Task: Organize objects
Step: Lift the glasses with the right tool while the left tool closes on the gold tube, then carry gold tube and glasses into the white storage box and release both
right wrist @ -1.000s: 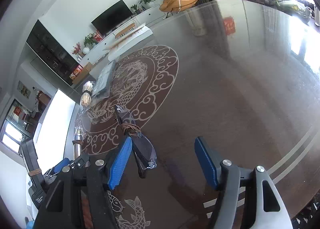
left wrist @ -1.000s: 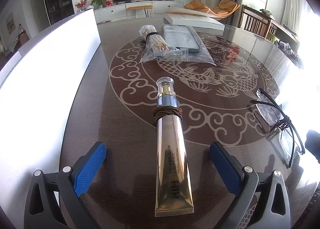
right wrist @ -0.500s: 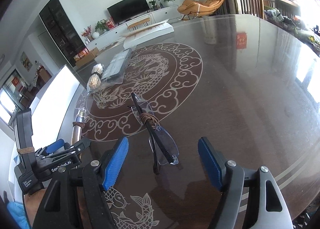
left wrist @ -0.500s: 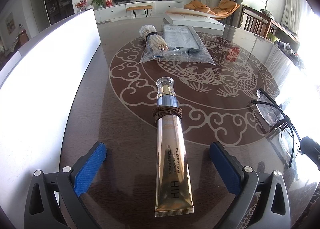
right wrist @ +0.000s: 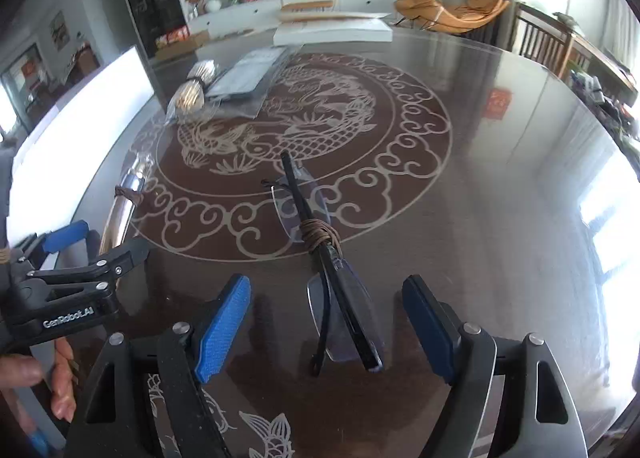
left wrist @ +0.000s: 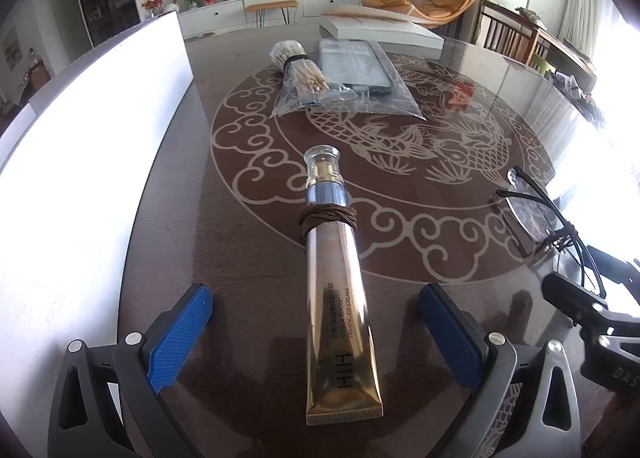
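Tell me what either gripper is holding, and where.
Nothing: the left gripper straddles the tube, and the opening right gripper straddles the glasses, pads clear.

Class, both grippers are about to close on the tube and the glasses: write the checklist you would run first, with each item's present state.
1. Gold tube between left gripper fingers, untouched: ok.
2. Folded glasses between right gripper fingers: ok.
3. Right jaws opening, pads clear of glasses: ok.
4. Brown cord still wrapped round glasses: ok.
5. Glasses centred between pads: ok.
6. Lens condition: cannot tell.
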